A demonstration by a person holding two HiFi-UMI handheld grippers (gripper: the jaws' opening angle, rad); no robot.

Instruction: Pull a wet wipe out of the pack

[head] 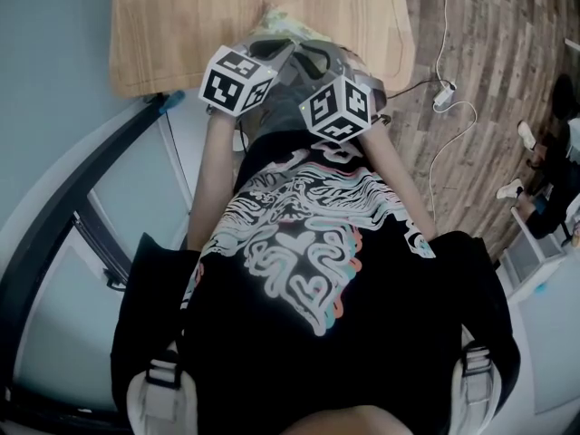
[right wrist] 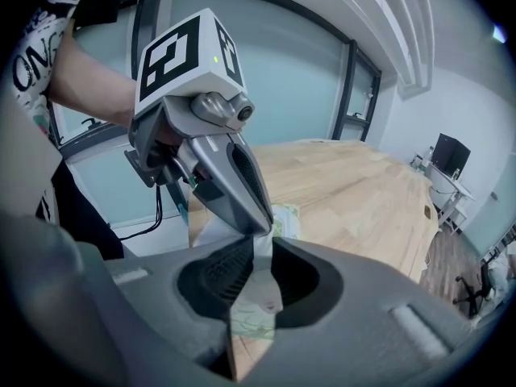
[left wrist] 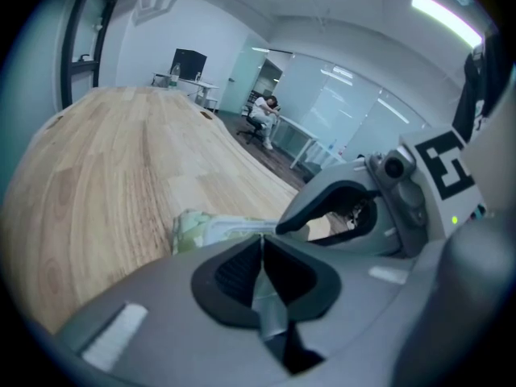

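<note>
The green-and-white wet wipe pack [head: 283, 18] lies near the front edge of the wooden table [head: 172, 25], just beyond both grippers. In the left gripper view the pack [left wrist: 211, 229] sits right at the jaw tips. My left gripper [left wrist: 262, 239] is shut on a thin pale sheet that I take to be the wet wipe. In the right gripper view that sheet [right wrist: 206, 224] rises white beside the left gripper [right wrist: 262, 228]. My right gripper [right wrist: 260, 244] pinches leaf-printed film of the pack [right wrist: 288, 218]. The tips of the two grippers nearly touch.
The table stretches far beyond the pack. White cables [head: 444, 89] trail over the wood floor at the right. A window frame [head: 100, 234] runs along the left. Far off stand office desks and a seated person [left wrist: 262, 115].
</note>
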